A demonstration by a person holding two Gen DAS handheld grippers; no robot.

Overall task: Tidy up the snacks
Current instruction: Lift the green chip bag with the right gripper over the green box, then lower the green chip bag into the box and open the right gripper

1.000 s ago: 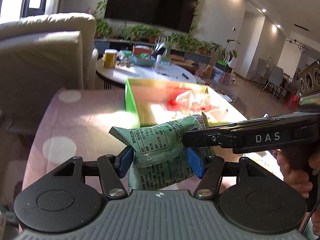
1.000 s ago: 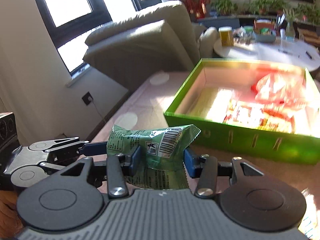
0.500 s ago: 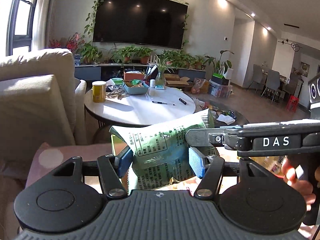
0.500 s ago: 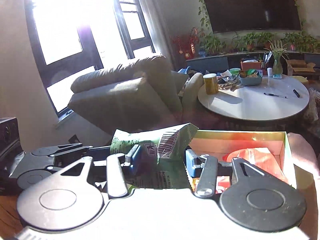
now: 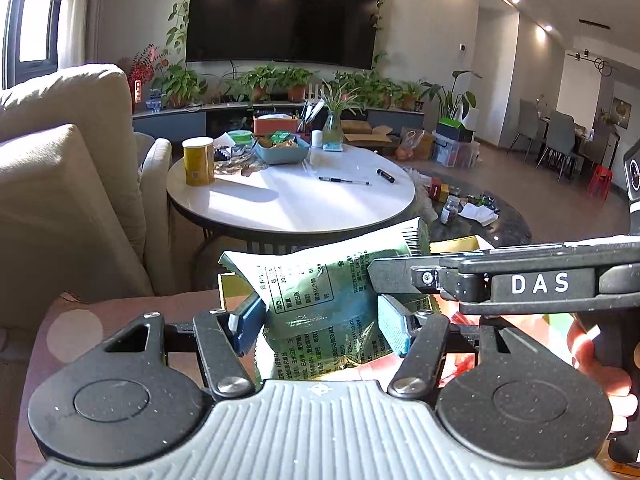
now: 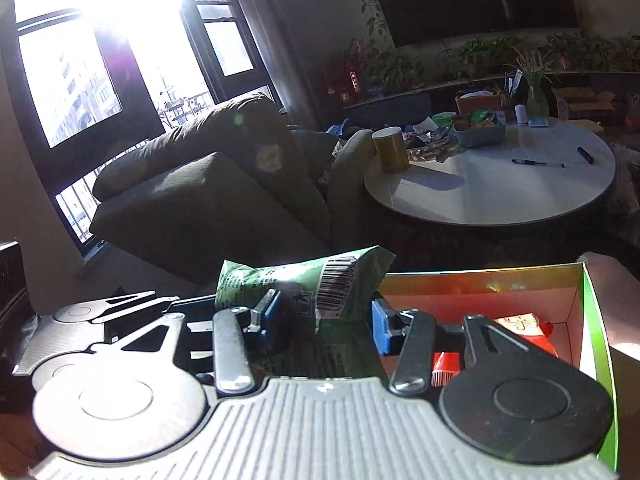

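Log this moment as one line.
left tool: shut on green bag | right tool: shut on green bag | green box: below

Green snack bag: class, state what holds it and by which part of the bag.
The green snack bag is held by both grippers at once: the left gripper pinches its lower middle between blue fingers, and the right gripper clamps its side, near the barcode.

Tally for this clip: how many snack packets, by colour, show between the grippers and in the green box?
Green packets: 1, the green packet clamped by both the left gripper and the right gripper.
Red packets: 1, the red packet in the green box.
Total: 2
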